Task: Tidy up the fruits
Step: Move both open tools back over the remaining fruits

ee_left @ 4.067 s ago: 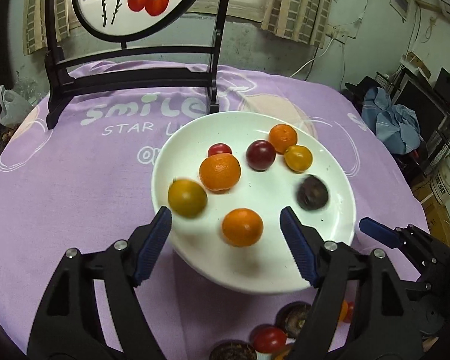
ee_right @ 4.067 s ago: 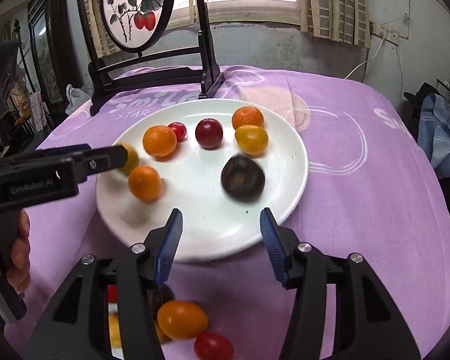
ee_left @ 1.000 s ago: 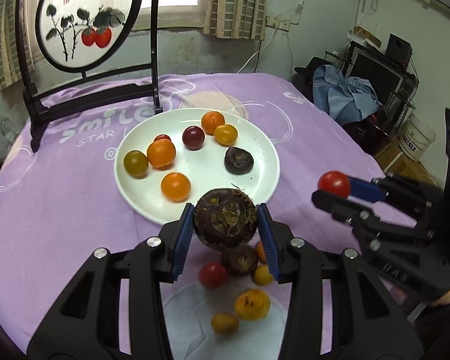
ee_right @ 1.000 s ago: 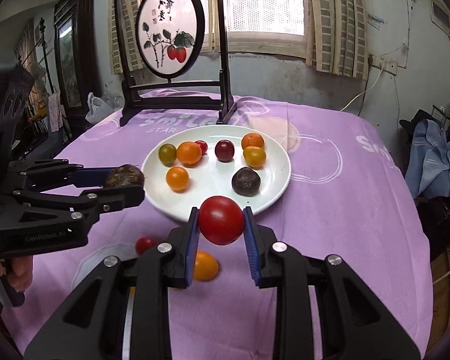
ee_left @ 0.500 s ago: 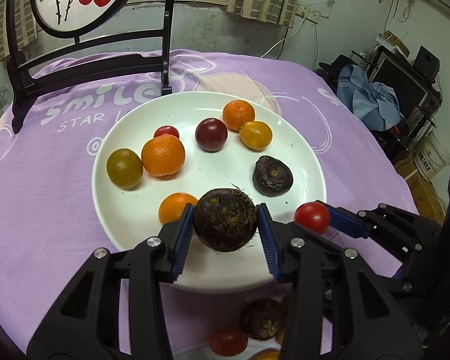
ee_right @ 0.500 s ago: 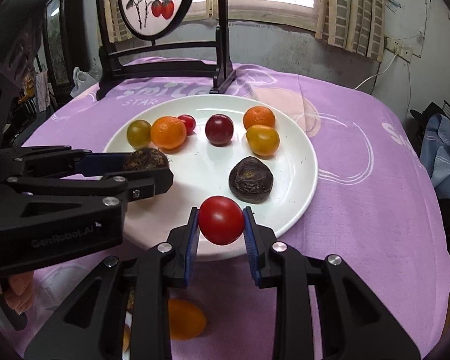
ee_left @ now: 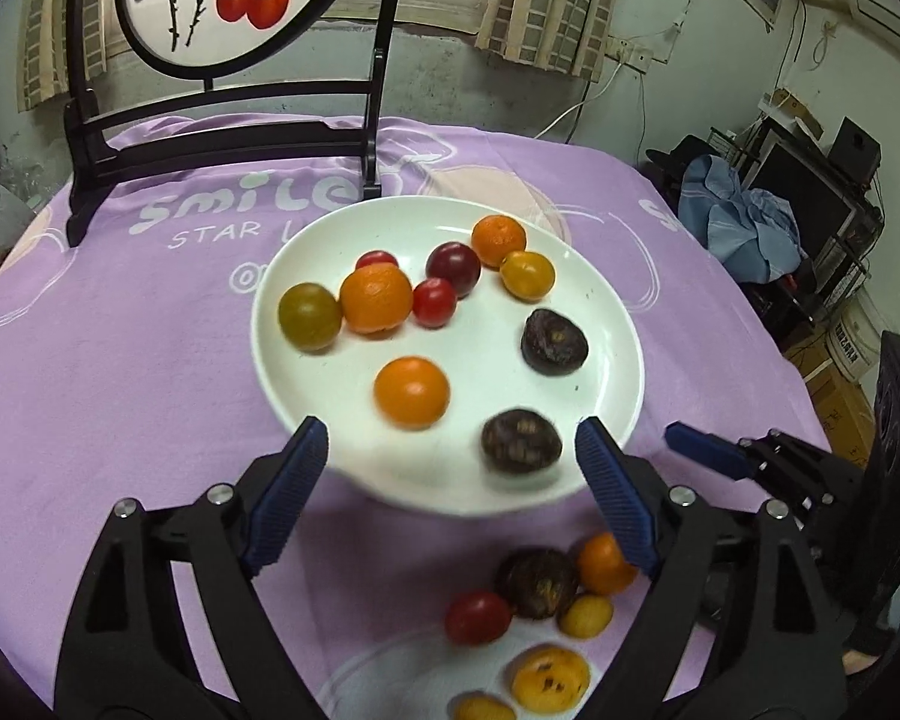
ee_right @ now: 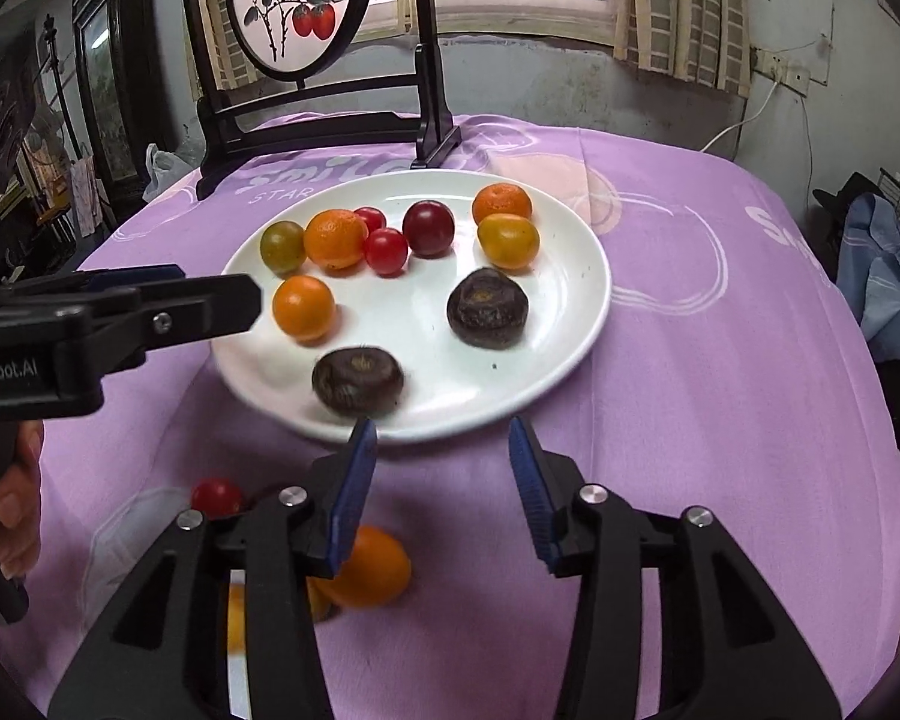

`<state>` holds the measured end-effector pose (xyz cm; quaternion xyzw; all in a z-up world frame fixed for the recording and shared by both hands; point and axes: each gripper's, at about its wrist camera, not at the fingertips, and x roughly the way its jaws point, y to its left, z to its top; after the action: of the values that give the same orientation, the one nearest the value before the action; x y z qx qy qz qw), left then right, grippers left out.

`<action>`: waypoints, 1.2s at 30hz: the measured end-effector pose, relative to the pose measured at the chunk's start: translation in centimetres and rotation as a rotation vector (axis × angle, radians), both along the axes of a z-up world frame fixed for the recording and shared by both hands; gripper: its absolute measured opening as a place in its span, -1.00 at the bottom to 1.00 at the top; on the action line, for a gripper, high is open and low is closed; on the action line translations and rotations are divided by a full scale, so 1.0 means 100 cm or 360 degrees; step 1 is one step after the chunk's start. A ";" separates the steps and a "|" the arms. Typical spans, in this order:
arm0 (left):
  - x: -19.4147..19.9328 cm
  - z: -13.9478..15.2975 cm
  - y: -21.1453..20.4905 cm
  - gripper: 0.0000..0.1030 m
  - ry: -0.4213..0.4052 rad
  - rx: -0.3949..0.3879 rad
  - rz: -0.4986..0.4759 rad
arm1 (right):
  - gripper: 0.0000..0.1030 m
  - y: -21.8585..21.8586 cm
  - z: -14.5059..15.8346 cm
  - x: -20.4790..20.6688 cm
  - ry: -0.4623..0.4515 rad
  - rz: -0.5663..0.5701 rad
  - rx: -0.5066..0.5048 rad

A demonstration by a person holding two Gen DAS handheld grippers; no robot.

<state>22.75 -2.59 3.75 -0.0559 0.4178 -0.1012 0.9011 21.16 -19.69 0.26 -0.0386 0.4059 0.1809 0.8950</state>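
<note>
Left of the white plate [ee_right: 576, 324]: left gripper [ee_left: 450, 480] comes in low from the near-left edge, pitched steeply down. Jaws spreading wide, nothing between the pads, released. A person's fingers [ee_right: 12, 516] wrap its handle at the frame edge, mostly cut off

On the plate, left to right: green-yellow tomato [ee_left: 309, 316], big orange [ee_left: 377, 297] touching it, small red tomato [ee_left: 377, 258] mostly hidden behind that orange, second red tomato [ee_left: 434, 302] against the orange's right side, dark red one [ee_left: 453, 269], mandarin [ee_left: 498, 240] and yellow tomato [ee_left: 527, 275] toward the far-right rim. Loose orange [ee_left: 411, 392] nearer centre. Dark water chestnut [ee_left: 554, 341] right of centre. Second dark chestnut [ee_left: 521, 441] by the near rim, motion-blurred, just ahead of the left jaws and free of them

Near side of the plate: right gripper [ee_right: 441, 480] also pitched steeply down, tips just short of the near rim over the purple tablecloth [ee_right: 720, 390]. Jaws parting, nothing between them, no contact

Off the plate, near side on the cloth: leftover pile with red tomato [ee_left: 479, 617], dark chestnut [ee_left: 537, 582], orange fruit [ee_left: 603, 563] partly behind the left gripper's right finger, small yellow fruits [ee_left: 585, 615], spotted yellow one [ee_left: 551, 681]. Lowest piece clipped by the frame. In the right wrist view most of this pile is hidden under the gripper body; an orange fruit [ee_right: 369, 567] shows, blurred

Far side of the plate: painted round screen [ee_right: 297, 6] on a black stand, top cut off in the left view
</note>
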 end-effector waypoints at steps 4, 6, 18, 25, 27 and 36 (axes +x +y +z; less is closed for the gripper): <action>-0.028 -0.004 0.003 0.68 -0.0003 0.0055 -0.0010 | 0.02 -0.008 0.000 -0.021 0.0016 -0.0018 0.0005; -0.041 -0.007 0.005 0.68 -0.0001 0.0054 -0.0019 | 0.13 -0.012 0.000 -0.031 0.0023 -0.0033 0.0008; -0.110 -0.033 0.001 0.71 0.0039 0.0133 -0.0139 | 0.16 -0.020 -0.007 -0.073 0.0073 -0.0070 0.0115; -0.116 -0.047 -0.004 0.71 0.0080 0.0134 -0.0153 | 0.16 -0.007 -0.006 -0.082 0.0029 -0.0007 0.0032; -0.117 -0.049 -0.005 0.71 0.0077 0.0148 -0.0156 | 0.16 -0.007 -0.007 -0.084 0.0020 0.0003 0.0035; -0.119 -0.060 -0.007 0.71 0.0123 0.0153 -0.0189 | 0.16 -0.018 -0.012 -0.085 0.0027 0.0004 0.0110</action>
<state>10.80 -3.34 -2.26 0.0083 0.4593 -0.1321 0.8784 12.69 -21.52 -0.91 -0.0066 0.4069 0.1961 0.8921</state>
